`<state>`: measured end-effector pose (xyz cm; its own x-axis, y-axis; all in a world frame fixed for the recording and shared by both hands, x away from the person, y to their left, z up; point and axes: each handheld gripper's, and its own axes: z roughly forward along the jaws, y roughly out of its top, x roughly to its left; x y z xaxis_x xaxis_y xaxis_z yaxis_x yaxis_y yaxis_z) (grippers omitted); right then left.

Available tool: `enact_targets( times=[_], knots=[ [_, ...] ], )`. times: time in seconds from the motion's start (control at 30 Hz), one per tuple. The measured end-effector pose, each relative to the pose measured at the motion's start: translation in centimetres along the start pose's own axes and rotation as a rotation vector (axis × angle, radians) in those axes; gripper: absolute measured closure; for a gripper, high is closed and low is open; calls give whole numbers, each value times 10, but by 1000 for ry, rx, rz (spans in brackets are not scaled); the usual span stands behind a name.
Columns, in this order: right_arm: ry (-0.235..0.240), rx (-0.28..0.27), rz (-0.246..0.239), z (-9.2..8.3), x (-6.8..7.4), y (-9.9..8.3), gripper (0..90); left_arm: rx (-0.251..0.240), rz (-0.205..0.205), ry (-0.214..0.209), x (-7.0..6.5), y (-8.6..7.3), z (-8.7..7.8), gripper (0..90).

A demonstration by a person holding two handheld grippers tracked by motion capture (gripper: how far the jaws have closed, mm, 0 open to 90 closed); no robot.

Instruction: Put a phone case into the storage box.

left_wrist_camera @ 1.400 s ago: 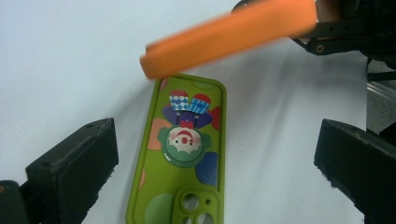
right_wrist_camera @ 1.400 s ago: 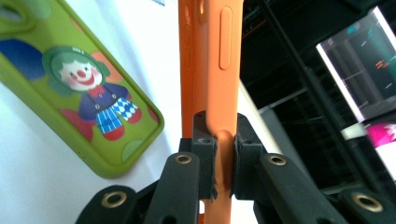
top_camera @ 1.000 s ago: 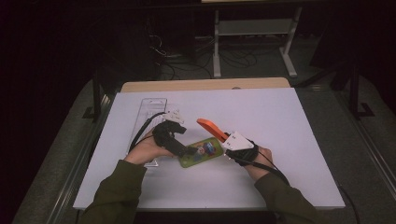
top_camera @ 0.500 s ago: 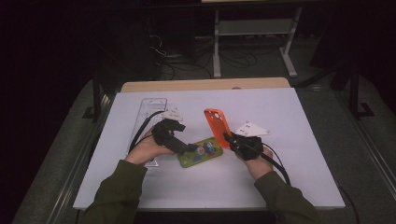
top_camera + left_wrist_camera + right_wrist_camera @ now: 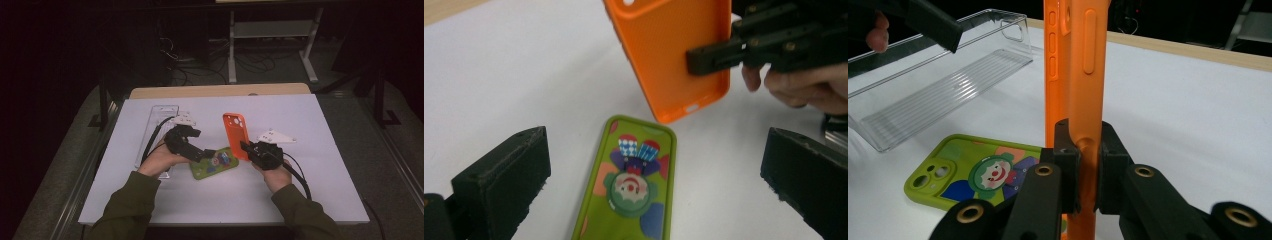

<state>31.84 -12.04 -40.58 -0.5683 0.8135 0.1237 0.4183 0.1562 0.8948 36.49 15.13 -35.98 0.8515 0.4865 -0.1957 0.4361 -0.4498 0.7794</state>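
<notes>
**Asker:** Gripper states, please: what did each one have?

**Describer:** Right gripper [image 5: 243, 145], lower right of centre in the high view, was clamped on the edge of an orange phone case [image 5: 236, 134], lifted off the white bench [image 5: 325, 125]. Left gripper [image 5: 210, 152], just left of centre, had its jaws spread wide, grasping nothing.

**Asker:** And beneath them?

**Describer:** A green clown-print phone case [image 5: 215, 163] lay flat at frame centre, between the left jaws. A clear plastic tray [image 5: 156, 120] sat toward the upper left.
</notes>
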Motion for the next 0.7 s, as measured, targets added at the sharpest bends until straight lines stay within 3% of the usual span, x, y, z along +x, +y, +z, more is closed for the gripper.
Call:
enact_targets(
  times=[0.2, 0.33, 0.47, 0.7],
  knots=[
    [-8, -8, -15, 1, 2, 1, 813, -25, 10, 2, -5, 11, 5, 0],
    [-10, -14, -26, 1, 4, 1, 813, -61, -10, 1, -6, 18, 9, 0],
    [-10, -15, -31, 1, 6, 2, 814, -106, -25, 26, -7, 26, 13, 0],
    [-8, -17, -39, 1, 7, 2, 813, -132, -37, 23, -8, 33, 20, 0]
  ],
)
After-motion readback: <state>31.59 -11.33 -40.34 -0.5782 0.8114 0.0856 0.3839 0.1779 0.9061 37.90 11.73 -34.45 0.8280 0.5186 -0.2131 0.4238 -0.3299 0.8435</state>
